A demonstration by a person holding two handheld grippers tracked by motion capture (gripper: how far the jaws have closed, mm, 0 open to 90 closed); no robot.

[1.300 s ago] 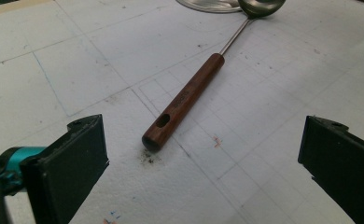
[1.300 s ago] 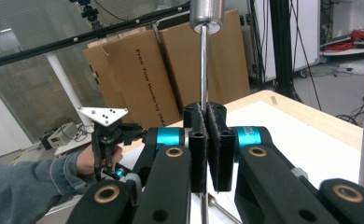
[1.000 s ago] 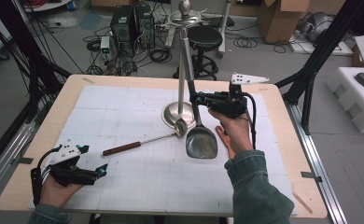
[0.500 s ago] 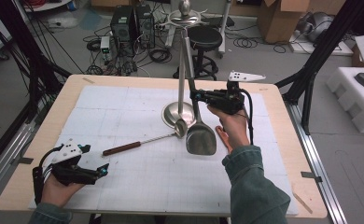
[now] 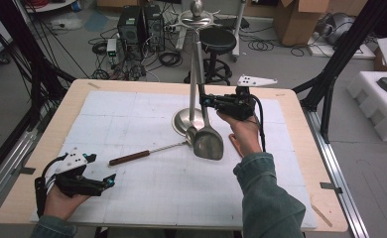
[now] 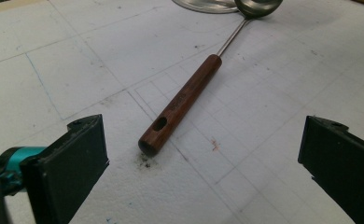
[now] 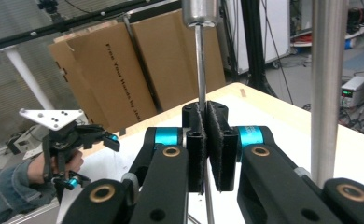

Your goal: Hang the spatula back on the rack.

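Right gripper [image 5: 205,101] pinches the spatula [image 5: 209,143] by its thin metal handle beside the stand's pole [image 5: 196,74] near the desk's far edge, so your next move likely lifts it to the top hook.

1. Ahead of you, past the table [image 5: 42,148]: black stool [image 5: 219,39], computer towers [image 5: 139,25], loose cables on the floor.
2. Cardboard boxes [image 5: 300,20] at far right.
3. White foam blocks [image 5: 380,106] beside the table's right edge.
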